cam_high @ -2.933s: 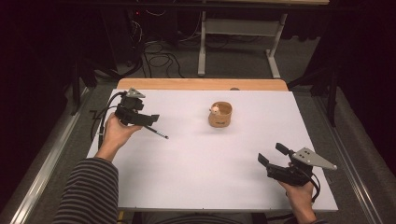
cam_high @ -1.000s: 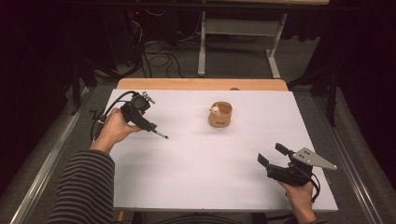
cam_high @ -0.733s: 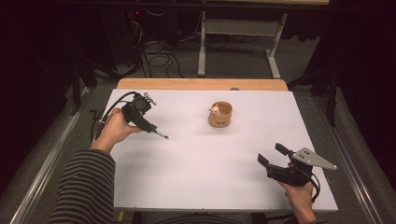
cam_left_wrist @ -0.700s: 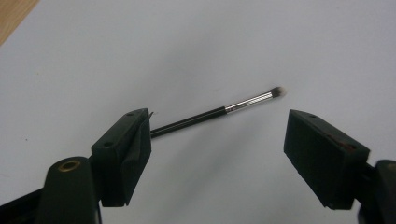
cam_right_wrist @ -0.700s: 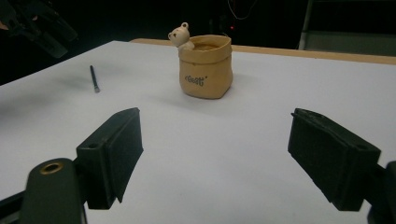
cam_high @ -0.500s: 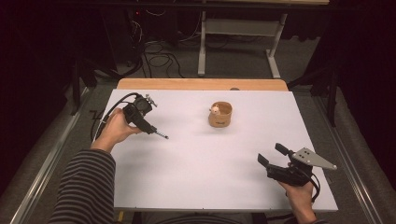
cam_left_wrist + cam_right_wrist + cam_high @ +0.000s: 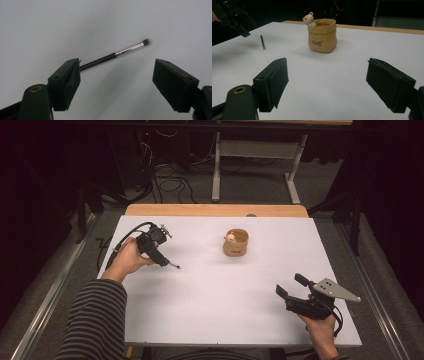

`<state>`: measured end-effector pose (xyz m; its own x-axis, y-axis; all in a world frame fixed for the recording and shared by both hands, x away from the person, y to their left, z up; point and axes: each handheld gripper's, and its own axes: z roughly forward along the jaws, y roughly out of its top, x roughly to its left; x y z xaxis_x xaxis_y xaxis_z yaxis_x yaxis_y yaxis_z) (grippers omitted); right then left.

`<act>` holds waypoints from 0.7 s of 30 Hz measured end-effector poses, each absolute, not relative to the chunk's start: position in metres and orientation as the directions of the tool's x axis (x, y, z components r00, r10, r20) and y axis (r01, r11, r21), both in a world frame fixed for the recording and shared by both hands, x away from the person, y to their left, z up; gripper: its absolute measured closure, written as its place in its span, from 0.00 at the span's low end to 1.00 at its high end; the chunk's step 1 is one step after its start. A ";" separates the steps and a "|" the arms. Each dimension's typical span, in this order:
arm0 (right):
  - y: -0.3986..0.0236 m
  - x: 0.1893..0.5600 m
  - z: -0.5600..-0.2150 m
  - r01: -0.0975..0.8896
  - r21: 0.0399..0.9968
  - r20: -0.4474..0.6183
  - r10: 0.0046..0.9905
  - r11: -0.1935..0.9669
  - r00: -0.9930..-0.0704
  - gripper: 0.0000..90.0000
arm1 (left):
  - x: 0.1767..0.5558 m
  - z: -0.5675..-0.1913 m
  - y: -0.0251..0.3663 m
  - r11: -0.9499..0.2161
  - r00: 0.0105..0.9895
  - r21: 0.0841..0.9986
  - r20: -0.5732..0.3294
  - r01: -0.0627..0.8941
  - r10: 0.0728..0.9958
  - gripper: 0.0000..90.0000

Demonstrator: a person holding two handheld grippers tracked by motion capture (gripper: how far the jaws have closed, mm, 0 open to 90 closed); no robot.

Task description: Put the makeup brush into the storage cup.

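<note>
In the high view, the left gripper (image 7: 159,251) is held at the far left part of the white surface (image 7: 215,305), and a thin brush (image 7: 172,265) lies on the surface just beside its tip. The right gripper (image 7: 290,287) is near the front right corner, well apart from the brush, and its jaws are spread with nothing between them. A small tan pot (image 7: 236,243) with a little bear figure on its rim stands near the far middle of the surface, between the two grippers but further back. In the left gripper view, the jaws are released and wide apart; the brush (image 7: 117,53) lies flat on the surface beyond them, its dark handle end close to the left jaw and its pale bristle tip pointing away. I cannot tell if the handle touches that jaw. In the right gripper view, the jaws are also open and empty; the pot (image 7: 322,35) stands upright ahead, and the brush (image 7: 262,41) lies far to the left, below the left gripper (image 7: 235,21).
</note>
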<state>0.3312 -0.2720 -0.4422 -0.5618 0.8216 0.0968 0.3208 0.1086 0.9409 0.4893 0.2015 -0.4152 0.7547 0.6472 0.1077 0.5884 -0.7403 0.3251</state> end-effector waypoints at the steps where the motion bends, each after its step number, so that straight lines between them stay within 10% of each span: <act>1: -0.272 0.331 -0.442 0.321 0.941 0.097 0.821 0.109 -0.562 0.21 | 0.490 -0.416 0.201 -0.741 0.756 0.324 0.106 0.588 0.646 0.25; 21: -0.272 0.331 -0.443 0.327 0.938 0.096 0.823 0.112 -0.559 0.21 | 0.497 -0.432 0.197 -0.763 0.778 0.286 0.086 0.580 0.623 0.25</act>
<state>0.3312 -0.2720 -0.4429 -0.5592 0.8235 0.0959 0.3266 0.1125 0.9385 0.4966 0.1970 -0.4316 0.7775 0.6230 0.0857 0.5796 -0.7629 0.2864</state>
